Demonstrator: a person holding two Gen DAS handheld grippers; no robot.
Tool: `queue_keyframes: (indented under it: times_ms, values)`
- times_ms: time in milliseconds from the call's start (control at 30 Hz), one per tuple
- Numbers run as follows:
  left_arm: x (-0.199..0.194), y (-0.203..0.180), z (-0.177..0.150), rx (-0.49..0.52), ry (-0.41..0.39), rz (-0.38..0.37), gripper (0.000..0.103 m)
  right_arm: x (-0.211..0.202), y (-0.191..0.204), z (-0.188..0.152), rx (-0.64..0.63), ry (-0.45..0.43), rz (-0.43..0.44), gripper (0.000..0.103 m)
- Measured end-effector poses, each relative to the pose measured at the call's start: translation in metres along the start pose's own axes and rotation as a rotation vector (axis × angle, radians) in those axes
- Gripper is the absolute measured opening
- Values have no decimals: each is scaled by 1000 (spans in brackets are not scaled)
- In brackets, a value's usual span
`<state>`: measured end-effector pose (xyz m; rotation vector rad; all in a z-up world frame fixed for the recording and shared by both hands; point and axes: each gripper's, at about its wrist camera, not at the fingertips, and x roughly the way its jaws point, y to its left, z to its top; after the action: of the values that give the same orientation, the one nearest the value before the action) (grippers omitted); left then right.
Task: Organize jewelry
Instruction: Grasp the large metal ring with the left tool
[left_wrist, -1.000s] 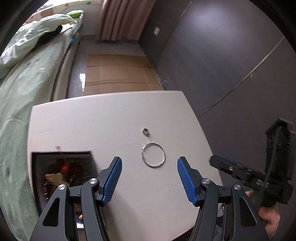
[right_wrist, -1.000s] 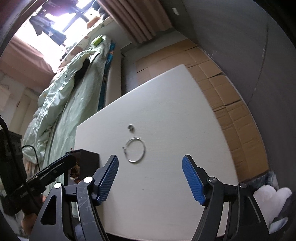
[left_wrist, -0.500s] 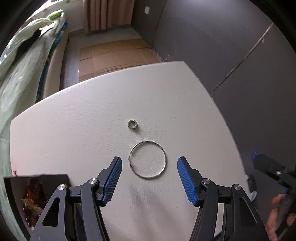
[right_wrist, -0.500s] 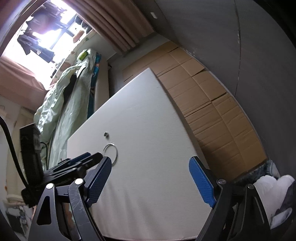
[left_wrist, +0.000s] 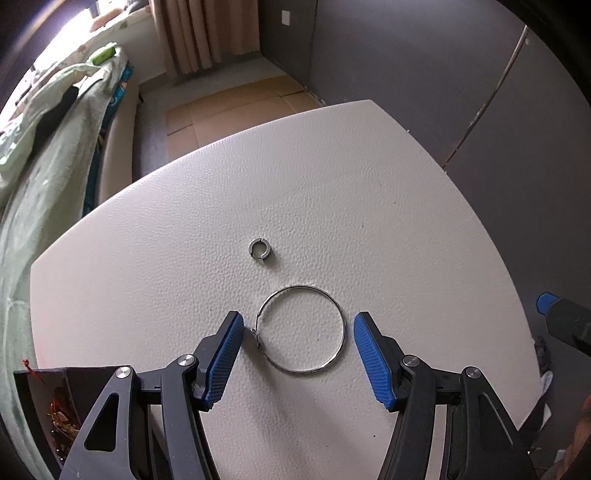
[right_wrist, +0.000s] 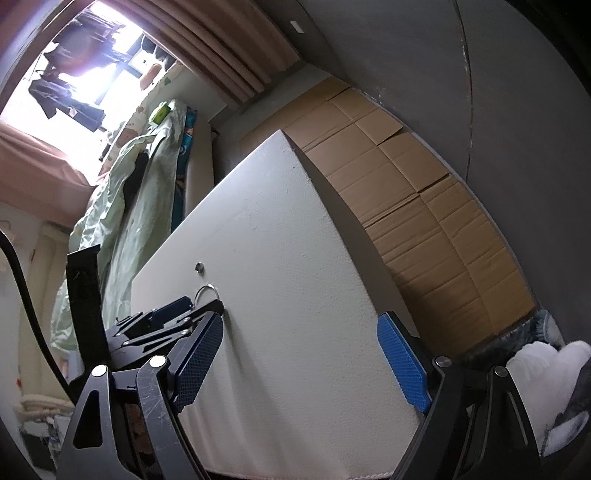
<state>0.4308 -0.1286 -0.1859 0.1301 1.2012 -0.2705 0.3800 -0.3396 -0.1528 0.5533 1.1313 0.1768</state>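
Observation:
A thin silver bangle (left_wrist: 302, 328) lies flat on the white table (left_wrist: 369, 206). A small grey open ring (left_wrist: 261, 251) lies just beyond it. My left gripper (left_wrist: 298, 339) is open and low, with one blue pad on each side of the bangle, not touching it. A dark jewelry box (left_wrist: 55, 402) with trinkets inside sits at the table's near left corner. My right gripper (right_wrist: 299, 332) is open and empty off the table's right side. From there I see the left gripper (right_wrist: 173, 314), the bangle (right_wrist: 207, 291) and the ring (right_wrist: 200, 266).
A bed with a green quilt (left_wrist: 44, 155) runs along the left. Flattened cardboard (right_wrist: 417, 206) covers the floor beyond and to the right of the table. A dark wall (left_wrist: 443, 74) stands on the right. White cloth (right_wrist: 546, 373) lies by the table's right corner.
My left gripper has moved forward and down until its open pads straddle the bangle. My right gripper has drawn back and swung to the right, away from the jewelry.

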Motion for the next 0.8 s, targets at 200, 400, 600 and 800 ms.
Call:
queue_keyframes:
  times_ms: [200,400,600,800]
  values:
    - [-4,4,-2,-19,2,-14,50,7,8,2,-20,10,13,86]
    - [-25,16,0,-69,-42,-53,50,16,22,4,-72,30,12,86]
    - [-49,29,5,-98,-88,-55,50,30,42,5,-170,54,6,86]
    - [-69,46,8,-128,-131,-42,50,43,74,5,-325,45,0,82]
